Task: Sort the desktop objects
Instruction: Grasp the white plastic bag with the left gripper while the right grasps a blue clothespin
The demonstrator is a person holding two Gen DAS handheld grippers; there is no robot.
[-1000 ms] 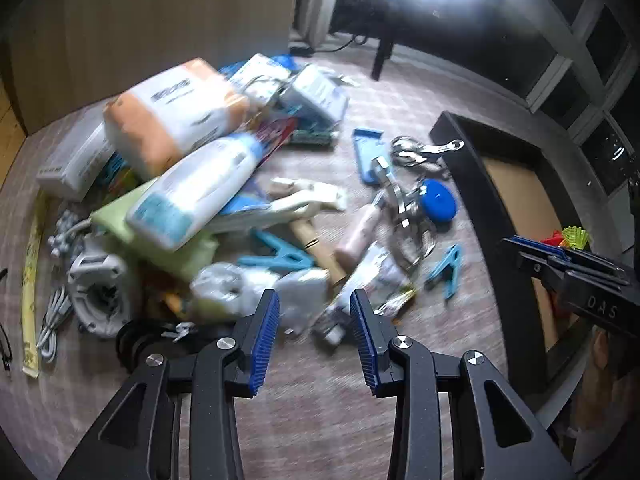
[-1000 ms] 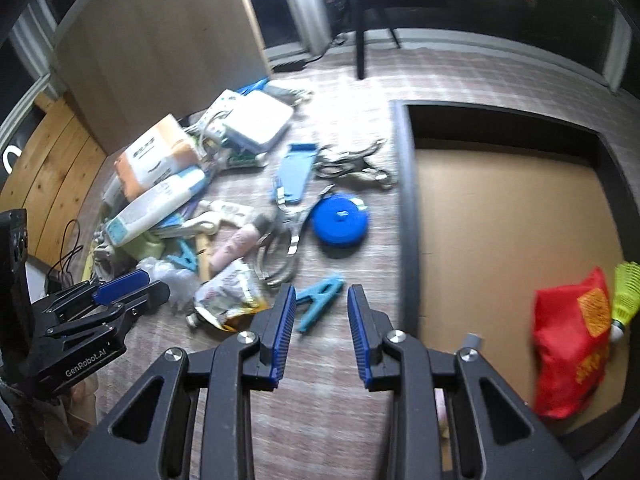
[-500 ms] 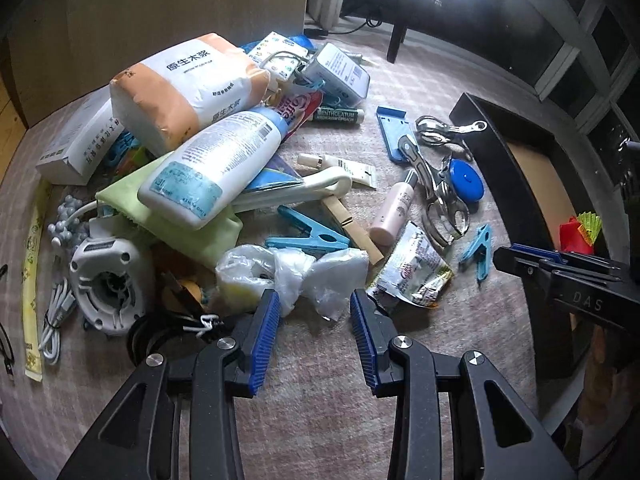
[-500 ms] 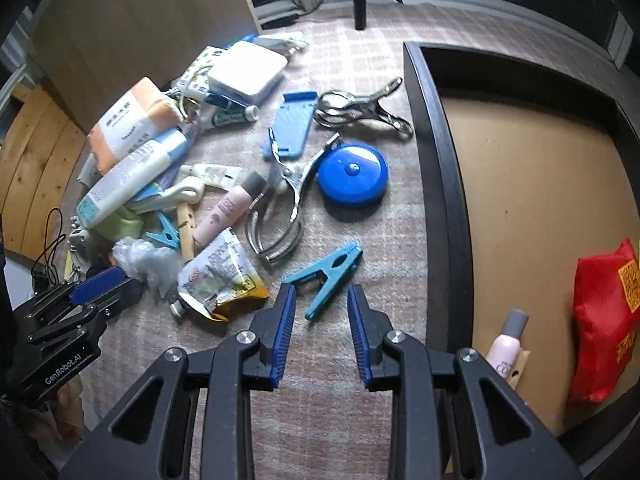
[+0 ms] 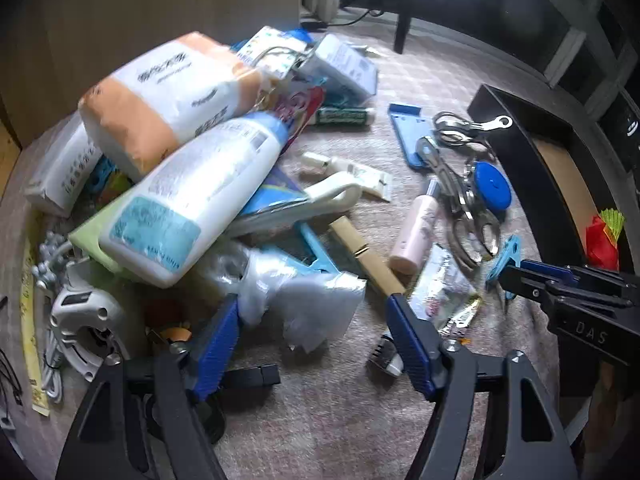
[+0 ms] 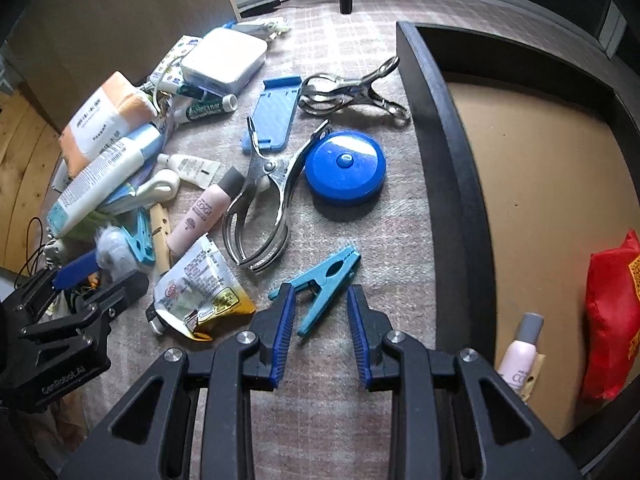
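Jaws wide on left gripper, straddling crumpled plastic bag; right gripper jaws apart round blue clothespin, no grip yet.

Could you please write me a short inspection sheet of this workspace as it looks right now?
Surface: checked pinkish cloth, bare only near the claws.
Job's things: teal clothespin between the right claw's fingertips; blue tape measure, steel tongs and pink bottle loose beside it.
Clutter: heap with white lotion bottle, orange tissue pack and crumpled plastic bag.
Grippers: left claw open at the plastic bag; right claw open around the clothespin.
Cables: white cord at the left edge.
Surroundings: black tray holding a red pouch and a second pink bottle.
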